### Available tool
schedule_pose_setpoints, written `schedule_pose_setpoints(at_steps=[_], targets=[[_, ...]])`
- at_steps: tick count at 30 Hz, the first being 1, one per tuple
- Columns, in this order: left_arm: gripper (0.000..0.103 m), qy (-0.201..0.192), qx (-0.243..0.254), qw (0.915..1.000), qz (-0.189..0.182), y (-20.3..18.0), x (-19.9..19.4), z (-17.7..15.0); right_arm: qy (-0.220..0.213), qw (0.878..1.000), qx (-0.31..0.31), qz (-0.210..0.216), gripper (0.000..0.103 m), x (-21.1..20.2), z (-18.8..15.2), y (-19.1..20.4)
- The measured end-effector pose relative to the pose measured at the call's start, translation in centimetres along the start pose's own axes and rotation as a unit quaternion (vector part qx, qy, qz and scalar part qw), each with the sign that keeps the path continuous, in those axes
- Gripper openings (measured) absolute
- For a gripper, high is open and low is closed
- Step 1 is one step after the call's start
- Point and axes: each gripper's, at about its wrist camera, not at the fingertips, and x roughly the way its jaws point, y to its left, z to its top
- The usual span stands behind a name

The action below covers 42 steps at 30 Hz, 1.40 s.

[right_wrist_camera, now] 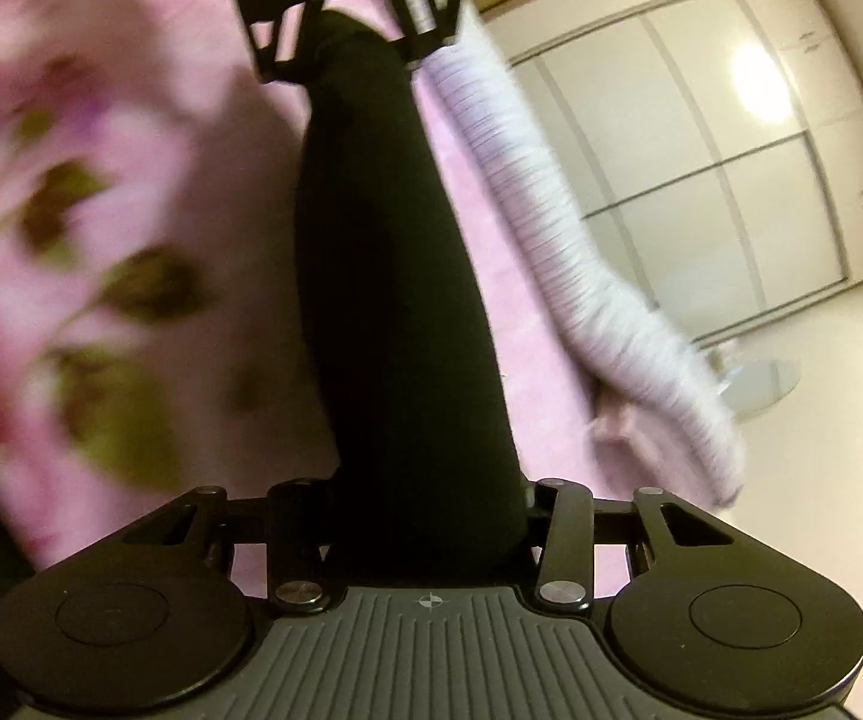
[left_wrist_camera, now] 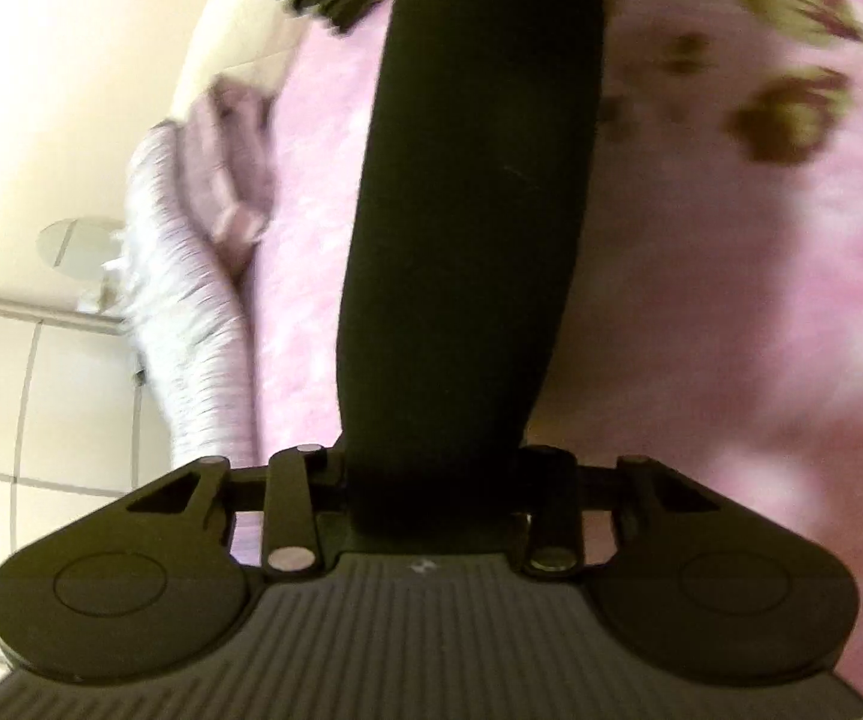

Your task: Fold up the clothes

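Note:
A black garment (left_wrist_camera: pixel 467 210) is stretched taut as a long band between my two grippers, above a pink bed. In the left wrist view it runs from my left gripper (left_wrist_camera: pixel 431 480) up to the top edge, covering the fingertips. From the right wrist view the same black garment (right_wrist_camera: pixel 395 300) leads from my right gripper (right_wrist_camera: pixel 425 540) up to my left gripper (right_wrist_camera: pixel 350 30), seen from the front at the top. Both grippers are shut on an end of the cloth. The pads themselves are hidden by the fabric.
A pink floral blanket (left_wrist_camera: pixel 731 300) covers the bed. A white striped cloth (right_wrist_camera: pixel 581 276) hangs along the bed's edge, with folded mauve clothes (left_wrist_camera: pixel 233 168) beside it. Beyond lie a pale tiled floor (left_wrist_camera: pixel 41 390), a round glass object (right_wrist_camera: pixel 761 384) and white wardrobe doors (right_wrist_camera: pixel 701 150).

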Motion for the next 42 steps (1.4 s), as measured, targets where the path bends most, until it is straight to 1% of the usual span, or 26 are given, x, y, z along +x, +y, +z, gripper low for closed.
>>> schedule_pose_setpoints(at_steps=[4,6,8,9,11,12,13,15,17,18,19,20,22,23,24,25,27,29,30,32,34,36,37,39,41,42], targets=[[0.033,0.042,-0.026,0.9973,0.054,4.9,-1.6,-2.2,-0.058,0.998,-0.016,-0.022,0.041,1.6,3.3,-3.9],[0.033,0.072,-0.034,0.9938,0.077,5.5,-4.1,-3.5,-0.094,0.995,-0.022,-0.028,0.041,1.8,4.8,-4.9],[0.033,0.103,-0.043,0.9894,0.093,4.4,-7.5,-4.6,-0.14,0.989,-0.026,-0.027,0.041,0.8,6.3,-4.4],[0.033,0.116,-0.047,0.9879,0.091,3.2,-8.8,-4.9,-0.161,0.986,-0.027,-0.018,0.042,0.3,6.6,-3.7],[0.034,0.139,-0.051,0.9869,0.064,-0.8,-11.1,-5.0,-0.187,0.982,-0.034,0.021,0.043,-0.3,6.5,-1.3],[0.035,0.147,-0.054,0.9866,0.046,-2.8,-11.8,-4.9,-0.191,0.98,-0.037,0.047,0.043,-0.4,6.3,0.2],[0.037,0.152,-0.06,0.9863,0.018,-5.2,-12.3,-4.7,-0.188,0.979,-0.044,0.071,0.044,-0.3,6.0,1.8],[0.038,0.156,-0.084,0.9838,-0.028,-9.2,-12.6,-4.2,-0.173,0.977,-0.071,0.102,0.047,-0.5,5.3,4.8],[0.047,0.157,-0.092,0.9831,-0.018,-12.1,-13.0,-3.4,-0.157,0.976,-0.099,0.115,0.053,-1.5,4.2,7.0],[0.048,0.157,-0.097,0.9829,-0.011,-13.1,-13.3,-3.0,-0.148,0.976,-0.105,0.119,0.054,-2.1,3.7,7.7],[0.044,0.156,-0.101,0.9825,-0.003,-14.1,-13.6,-2.7,-0.137,0.978,-0.1,0.12,0.055,-2.6,3.1,8.0],[0.044,0.156,-0.108,0.9818,0.004,-15.0,-13.9,-2.4,-0.126,0.98,-0.092,0.12,0.055,-3.1,2.6,8.2],[0.044,0.16,-0.157,0.9746,0.003,-14.6,-14.9,-2.3,-0.106,0.985,-0.067,0.12,0.056,-3.9,1.8,8.1],[0.046,0.154,-0.185,0.9706,-0.006,-14.0,-15.7,-2.5,-0.096,0.987,-0.056,0.119,0.057,-4.2,1.5,7.9],[0.047,0.149,-0.212,0.9657,-0.016,-13.4,-16.5,-2.7,-0.083,0.989,-0.045,0.116,0.058,-5.0,1.1,8.0],[0.052,0.144,-0.239,0.96,-0.025,-12.8,-17.2,-3.0,-0.068,0.99,-0.028,0.116,0.058,-5.5,0.8,7.7],[0.052,0.139,-0.293,0.9447,-0.047,-11.2,-18.5,-3.8,-0.044,0.993,0.011,0.113,0.058,-5.8,0.1,6.6],[0.052,0.126,-0.343,0.929,-0.059,-9.2,-19.9,-4.0,-0.03,0.993,0.058,0.096,0.058,-6.3,-0.5,5.0],[0.052,0.121,-0.365,0.9213,-0.061,-8.3,-20.6,-3.9,-0.026,0.992,0.086,0.091,0.058,-6.3,-0.7,3.9],[0.052,0.109,-0.399,0.909,-0.051,-5.9,-21.0,-4.6,-0.026,0.984,0.155,0.081,0.058,-5.9,-0.9,1.1],[0.053,0.094,-0.438,0.8933,-0.037,-3.3,-21.2,-6.3,-0.036,0.968,0.228,0.094,0.058,-5.4,-0.6,-1.1],[0.053,0.074,-0.48,0.8734,-0.035,-0.3,-19.3,-6.9,-0.047,0.946,0.3,0.116,0.058,-4.3,0.0,-3.0],[0.055,0.064,-0.5,0.8623,-0.044,1.0,-17.7,-7.3,-0.052,0.932,0.333,0.131,0.058,-3.3,0.4,-3.9],[0.055,0.044,-0.539,0.8388,-0.06,3.6,-14.4,-8.0,-0.059,0.913,0.375,0.153,0.058,-1.3,1.5,-5.3],[0.051,0.037,-0.568,0.8184,-0.082,5.8,-9.5,-8.6,-0.064,0.892,0.412,0.174,0.058,0.7,2.7,-6.6],[0.049,0.036,-0.579,0.8086,-0.097,4.8,-8.7,-10.3,-0.061,0.884,0.426,0.181,0.058,1.6,3.1,-7.2]])
